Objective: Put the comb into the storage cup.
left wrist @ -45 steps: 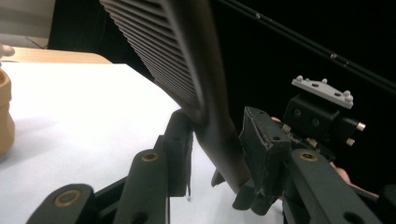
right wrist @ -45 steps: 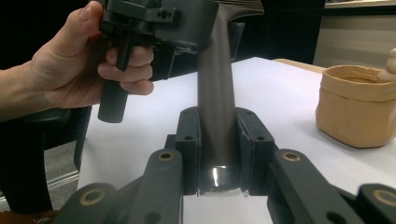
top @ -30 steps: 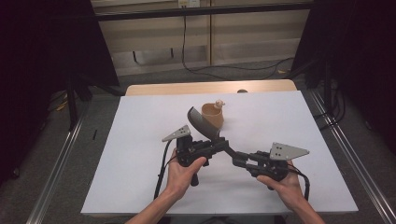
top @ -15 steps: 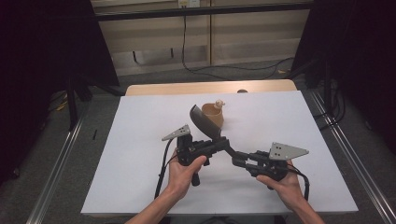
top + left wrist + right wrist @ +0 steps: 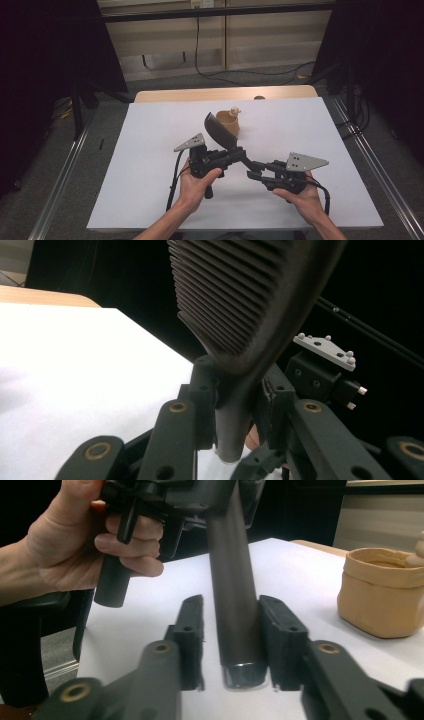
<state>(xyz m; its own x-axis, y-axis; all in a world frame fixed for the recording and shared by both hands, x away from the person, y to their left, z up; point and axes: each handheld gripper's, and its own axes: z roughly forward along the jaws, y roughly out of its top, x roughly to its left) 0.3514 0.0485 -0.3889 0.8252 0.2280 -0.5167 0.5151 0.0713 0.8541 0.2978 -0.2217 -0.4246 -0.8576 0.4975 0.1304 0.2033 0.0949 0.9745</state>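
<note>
- Left gripper (image 5: 235, 152) clamped on the handle of a dark ribbed spatula (image 5: 218, 131), blade tilted up above the white table (image 5: 150, 150).
- In the left gripper view, pads pressed on both sides of the spatula (image 5: 250, 305) shaft, ribbed blade looming close overhead.
- Right gripper (image 5: 254, 172) pointed at the left one, jaws just opening around the handle's free end.
- In the right gripper view, handle (image 5: 232, 595) standing between the pads: a clear gap on the left pad, right pad just beside or barely touching, cannot tell which.
- Left hand (image 5: 75, 545) wrapped around its gripper's grip, right hand (image 5: 300, 197) under the other.
- Tan bag (image 5: 229, 122) standing on the table just behind the blade, something pale poking out of its top.
- Both grippers held near the table's middle, close to the person.
</note>
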